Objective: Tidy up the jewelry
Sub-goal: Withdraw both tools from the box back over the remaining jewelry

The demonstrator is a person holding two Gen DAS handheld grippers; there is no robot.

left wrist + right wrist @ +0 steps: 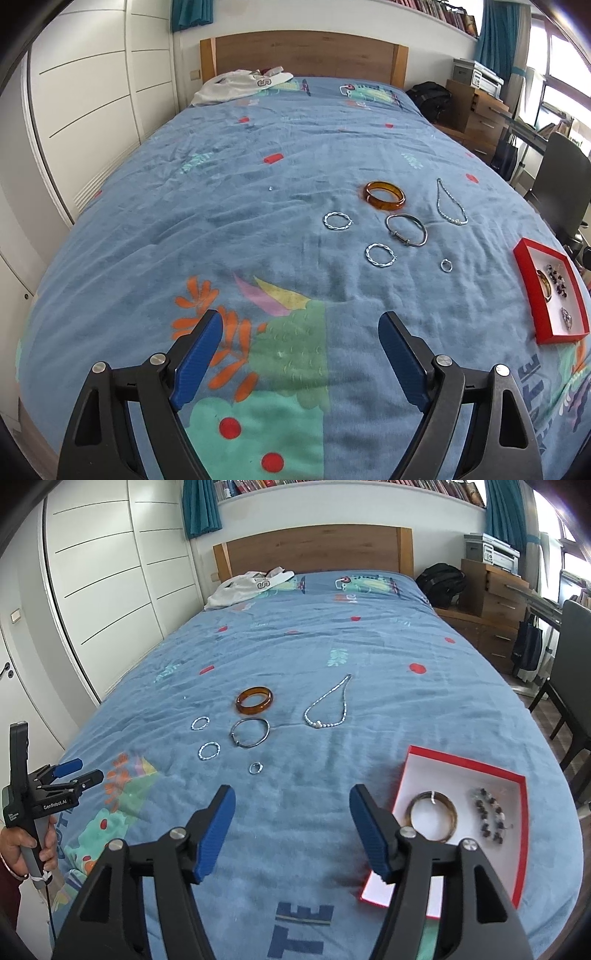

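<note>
From the left wrist camera we see the left gripper (300,321) with its blue pads spread wide, nothing between them, hovering over the blue bedspread (184,229). Ahead and to the right the jewelry lies loose on the cover: an amber bangle (385,195) farthest, a beaded necklace (450,204) to its right, a silver bangle (407,230) just nearer, two twisted silver hoops (338,221) (379,254) to the left of it, and a small ring (446,265) nearest. At the far right edge sits the red box (524,254), tilted by the lens, some pieces already inside. A white garment (240,85) lies by the wooden headboard (306,51).

Over to the right wrist camera: our right gripper (291,794) is also held apart and empty, with the red box (461,760) just to its right, partly hidden behind the right finger. Inside it lie a brown bangle (432,818) and a dark beaded bracelet (490,815). The loose pieces lie farther off, nothing blocking them. At the left edge a hand (27,845) holds the other gripper, its pads parted. A black backpack (443,579) sits beside the bed, far right.
</note>
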